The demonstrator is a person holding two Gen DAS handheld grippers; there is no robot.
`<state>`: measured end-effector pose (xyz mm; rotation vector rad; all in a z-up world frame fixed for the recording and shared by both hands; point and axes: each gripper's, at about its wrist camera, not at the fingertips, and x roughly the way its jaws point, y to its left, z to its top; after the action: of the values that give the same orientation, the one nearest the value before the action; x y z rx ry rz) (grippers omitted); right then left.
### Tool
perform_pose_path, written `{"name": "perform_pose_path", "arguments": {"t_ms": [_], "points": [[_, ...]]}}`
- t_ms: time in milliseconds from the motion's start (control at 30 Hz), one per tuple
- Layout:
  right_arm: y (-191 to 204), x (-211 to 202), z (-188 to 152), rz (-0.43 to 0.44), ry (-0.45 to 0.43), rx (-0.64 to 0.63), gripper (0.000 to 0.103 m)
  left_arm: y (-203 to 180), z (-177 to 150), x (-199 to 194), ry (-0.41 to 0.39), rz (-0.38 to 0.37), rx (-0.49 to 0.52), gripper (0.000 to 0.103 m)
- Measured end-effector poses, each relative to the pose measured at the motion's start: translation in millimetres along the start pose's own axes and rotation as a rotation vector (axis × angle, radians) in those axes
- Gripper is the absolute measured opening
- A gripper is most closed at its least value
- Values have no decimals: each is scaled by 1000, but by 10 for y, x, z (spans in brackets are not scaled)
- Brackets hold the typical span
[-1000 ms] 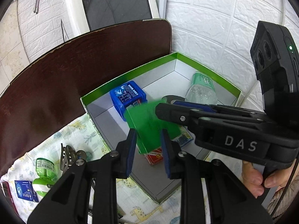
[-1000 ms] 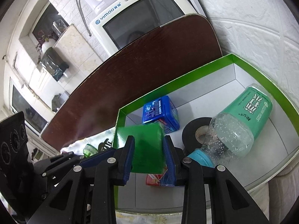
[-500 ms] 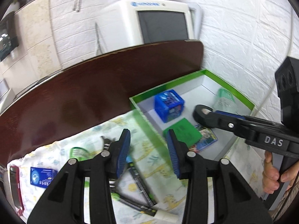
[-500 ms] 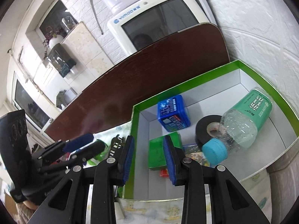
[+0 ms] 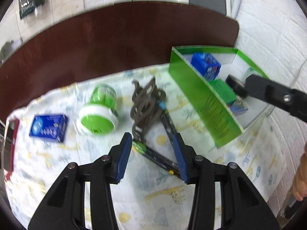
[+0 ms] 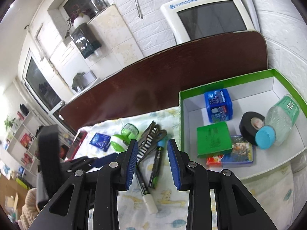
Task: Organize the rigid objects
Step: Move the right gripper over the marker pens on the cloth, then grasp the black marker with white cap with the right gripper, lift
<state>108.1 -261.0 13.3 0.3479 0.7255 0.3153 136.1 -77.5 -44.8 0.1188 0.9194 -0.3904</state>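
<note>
My left gripper (image 5: 151,137) hovers over the patterned cloth; its jaws are opening and grip nothing. Dark pens (image 5: 159,157) lie on the cloth below them, with grey hair clips (image 5: 147,99) just beyond. A green-and-white jar (image 5: 97,115) and a blue card pack (image 5: 48,127) lie to the left. My right gripper (image 6: 152,142) is open and holds nothing above the same pens (image 6: 156,164). To its right, the green-rimmed box (image 6: 226,84) holds a flat green box (image 6: 213,140), a blue cube (image 6: 218,105), black tape (image 6: 250,124), a bottle (image 6: 280,120) and cards (image 6: 239,155).
A dark brown board (image 6: 172,72) stands behind the cloth, with a white monitor (image 6: 211,15) and a brick wall beyond it. A red flat object (image 5: 10,138) lies at the cloth's left edge. A person's hand (image 5: 301,182) shows at the far right.
The flat green box, held up over the green-rimmed box a second ago, now lies inside it. Both grippers have drawn back left over the cloth. The left jaws have widened.
</note>
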Motion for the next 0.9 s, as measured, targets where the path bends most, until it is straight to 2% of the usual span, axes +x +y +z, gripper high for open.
{"name": "perform_pose_path", "arguments": {"t_ms": [233, 267, 467, 533, 667, 767, 900], "points": [[212, 130, -162, -28, 62, -41, 34, 12, -126, 383, 112, 10, -63, 42], [230, 154, -174, -37, 70, -45, 34, 29, -143, 400, 117, 3, -67, 39], [341, 483, -260, -138, 145, -87, 34, 195, -275, 272, 119, -6, -17, 18], [370, 647, -305, -154, 174, -94, 34, 284, -337, 226, 120, -9, -17, 15], [388, 910, -359, -183, 209, -82, 34, 504, -468, 137, 119, -16, -34, 14], [405, 1065, -375, -241, 227, -87, 34, 627, -523, 100, 111, -32, -47, 14], [377, 1267, -389, -263, 267, -59, 34, 764, -577, 52, 96, -60, -49, 14]]}}
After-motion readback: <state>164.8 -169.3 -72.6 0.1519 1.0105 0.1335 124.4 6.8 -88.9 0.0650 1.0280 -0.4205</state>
